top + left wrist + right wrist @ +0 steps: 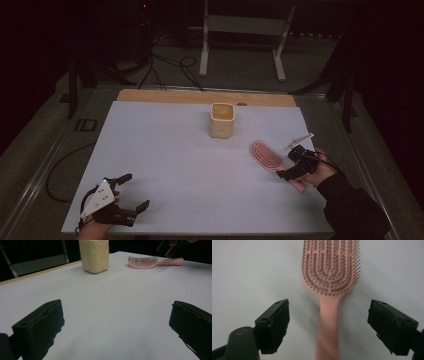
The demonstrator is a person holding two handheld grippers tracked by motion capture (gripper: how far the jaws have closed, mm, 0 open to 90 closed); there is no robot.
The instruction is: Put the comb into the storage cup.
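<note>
A pink hairbrush (266, 155) lies bristles up on the white table, right of centre, its handle pointing toward the person's right hand. My right gripper (289, 164) hangs over that handle. In the right gripper view, my right gripper (328, 322) stands open, with the brush (330, 270) handle running between the jaws and touching neither pad. My left gripper (136, 191) rests near the front left edge, and its open jaws (116, 322) have nothing between them. The left gripper view has the brush (143, 262) lying far off with the right gripper (172, 246) behind it.
A cream square cup (222, 120) stands upright at the back middle of the table (175, 160), also seen in the left gripper view (94, 255). A wooden strip (200, 96) edges the far side. Beyond it are a metal stand (245, 25) and floor cables (170, 65).
</note>
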